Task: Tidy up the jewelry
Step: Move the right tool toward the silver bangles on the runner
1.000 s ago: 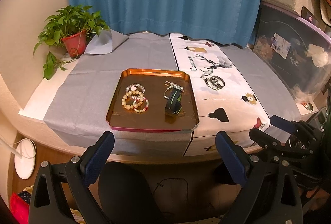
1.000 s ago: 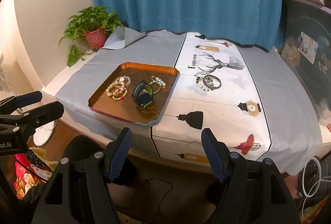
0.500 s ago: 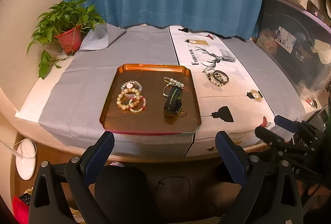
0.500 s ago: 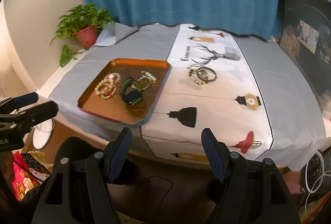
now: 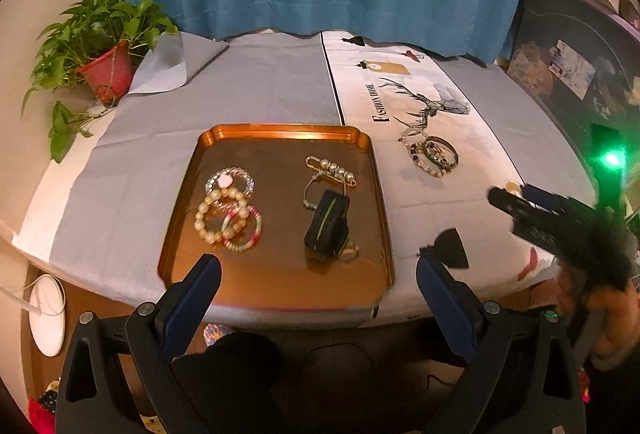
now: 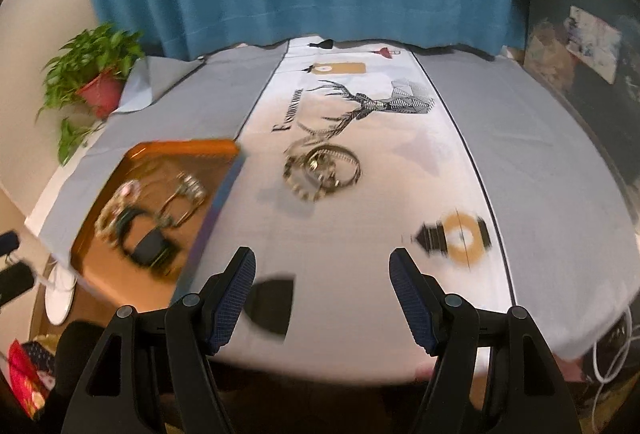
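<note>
Grey tablecloth (image 6: 540, 153); bracelets (image 6: 322, 169) loose outside tray (image 5: 276, 274), so my right claw (image 6: 322, 298), wide open, empty, lines up on them

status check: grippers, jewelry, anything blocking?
Left hand-held gripper open, empty, over copper tray. Right hand-held gripper open, empty, facing loose pile of beaded bracelets on white printed runner. Path clear.
</note>
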The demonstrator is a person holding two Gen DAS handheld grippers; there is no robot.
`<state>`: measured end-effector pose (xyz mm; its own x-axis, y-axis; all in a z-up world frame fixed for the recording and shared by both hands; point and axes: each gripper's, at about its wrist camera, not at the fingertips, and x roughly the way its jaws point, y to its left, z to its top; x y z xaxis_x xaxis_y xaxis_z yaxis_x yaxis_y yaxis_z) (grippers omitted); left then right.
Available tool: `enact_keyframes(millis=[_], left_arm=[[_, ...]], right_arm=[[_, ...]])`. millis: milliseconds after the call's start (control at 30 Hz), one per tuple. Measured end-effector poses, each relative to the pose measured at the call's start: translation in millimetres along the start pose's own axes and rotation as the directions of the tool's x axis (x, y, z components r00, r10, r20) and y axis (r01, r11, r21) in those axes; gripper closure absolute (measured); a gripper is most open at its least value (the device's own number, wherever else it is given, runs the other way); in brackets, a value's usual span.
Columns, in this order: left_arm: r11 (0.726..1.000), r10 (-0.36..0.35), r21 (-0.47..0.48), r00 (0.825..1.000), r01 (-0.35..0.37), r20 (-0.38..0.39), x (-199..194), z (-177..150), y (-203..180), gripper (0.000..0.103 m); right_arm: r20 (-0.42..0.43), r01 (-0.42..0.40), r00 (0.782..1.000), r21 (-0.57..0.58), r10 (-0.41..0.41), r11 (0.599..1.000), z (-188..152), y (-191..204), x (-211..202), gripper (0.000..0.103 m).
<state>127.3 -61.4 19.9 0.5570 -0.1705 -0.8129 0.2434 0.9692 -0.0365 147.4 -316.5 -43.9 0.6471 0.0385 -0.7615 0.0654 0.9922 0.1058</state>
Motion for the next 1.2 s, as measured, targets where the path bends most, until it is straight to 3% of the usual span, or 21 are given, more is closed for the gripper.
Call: enact_keyframes(millis=[133,333,467,533,600,700,767,833,867,900,1100,1200], left_arm=[[1.000,0.006,0.000,1.000,-0.006,-0.012,20,15,-3,0.006],[1.000,0.009,-0.001,1.000,-0.009,-0.030,39,29,-7,0.006],[1.000,0.006,0.009,0.999,-0.006,-0.032,46,35,-14,0.006],[1.000,0.005,0.019,0.999,-0.004,-0.035,49,38,-19,0.006],[1.000,0.002,0.029,0.999,0.000,-0.038,52,40,-25,0.006],[0.999,-0.011,0.050,0.999,0.013,-0.040,56,44,-38,0.006],[0.998,-0.017,0.065,0.999,0.020,-0.039,57,45,-45,0.006],[0.996,-0.024,0.080,0.999,0.027,-0.040,57,46,-52,0.006],[0.996,-0.028,0.087,0.999,0.031,-0.039,57,45,-56,0.006],[0.995,-0.029,0.093,0.999,0.033,-0.040,57,45,-58,0.006],[0.995,-0.023,0.100,0.999,0.027,-0.044,60,44,-58,0.006],[0.996,-0.018,0.090,0.999,0.023,-0.046,61,44,-53,0.006]], right_arm=[[-0.033,-0.017,0.999,-0.003,0.017,1.000,23,-4,48,0.033],[-0.069,0.017,0.997,-0.051,-0.020,0.999,48,-1,106,0.033],[-0.062,0.004,0.998,-0.059,-0.008,0.998,52,-5,123,0.033],[-0.028,-0.003,1.000,-0.087,0.000,0.996,50,-3,119,0.044],[0.000,0.030,1.000,-0.128,-0.031,0.991,47,-4,114,0.093],[0.008,-0.001,1.000,-0.084,0.001,0.996,45,-19,106,0.094],[0.018,-0.015,1.000,-0.066,0.016,0.998,44,-27,100,0.091],[0.009,-0.010,1.000,-0.056,0.011,0.998,44,-30,99,0.073],[0.001,-0.032,0.999,-0.053,0.032,0.998,45,-30,99,0.045],[0.005,-0.055,0.998,-0.050,0.056,0.997,44,-29,98,0.029],[-0.003,-0.045,0.999,-0.124,0.045,0.991,46,-8,110,0.028],[-0.046,-0.046,0.998,-0.127,0.040,0.991,49,-2,127,0.028]])
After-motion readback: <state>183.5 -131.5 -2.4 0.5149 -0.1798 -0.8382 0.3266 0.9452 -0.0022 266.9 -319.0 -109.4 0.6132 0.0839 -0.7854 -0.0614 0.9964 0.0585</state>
